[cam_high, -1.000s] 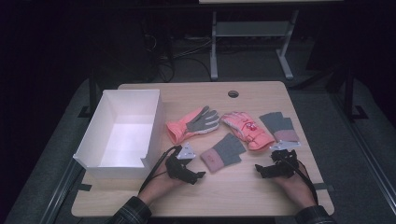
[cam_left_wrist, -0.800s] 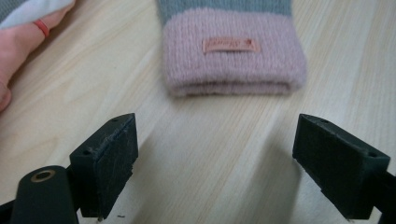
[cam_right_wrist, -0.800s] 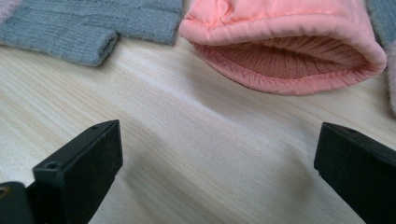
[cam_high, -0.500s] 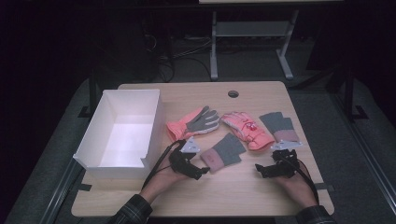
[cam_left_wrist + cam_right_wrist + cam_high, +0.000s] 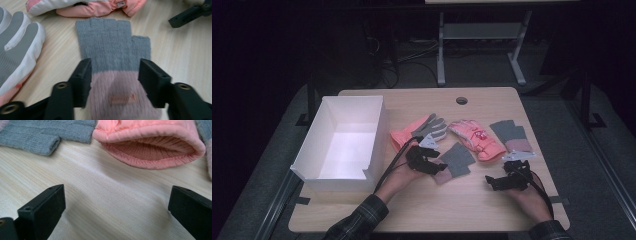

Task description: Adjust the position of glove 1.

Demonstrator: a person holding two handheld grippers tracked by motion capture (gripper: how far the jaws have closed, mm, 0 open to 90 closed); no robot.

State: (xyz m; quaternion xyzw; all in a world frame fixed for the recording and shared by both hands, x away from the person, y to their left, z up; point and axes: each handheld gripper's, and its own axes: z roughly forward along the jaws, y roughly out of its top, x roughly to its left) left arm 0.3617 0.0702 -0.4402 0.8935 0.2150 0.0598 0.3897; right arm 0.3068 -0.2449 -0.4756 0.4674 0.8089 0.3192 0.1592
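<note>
The left gripper [image 5: 113,82] sits over the pink cuff of a grey and pink fingerless knit glove [image 5: 112,57] that lies flat on the wooden counter [image 5: 492,210], a little toward the person from its middle. In the left gripper view its two black fingers [image 5: 81,80] stand on either side of the cuff, right at the knit's edges, spread about as wide as the cuff; whether they press it cannot be told. The glove's grey finger end points away from the gripper, toward a pink padded glove [image 5: 100,7] lying just beyond it. A white and grey glove [image 5: 17,55] lies beside the knit glove, to the left in that view.

The right gripper [image 5: 504,181] is held low over bare counter near the front right, well apart from the left one. In the right gripper view its fingers [image 5: 45,205] are released and spread wide with nothing between them, and the open cuff of the pink padded glove [image 5: 152,147] faces it from a little way off.

From the high view a white box [image 5: 377,135] stands on the left part of the counter, and a second grey and pink knit glove [image 5: 512,136] lies toward the right edge
</note>
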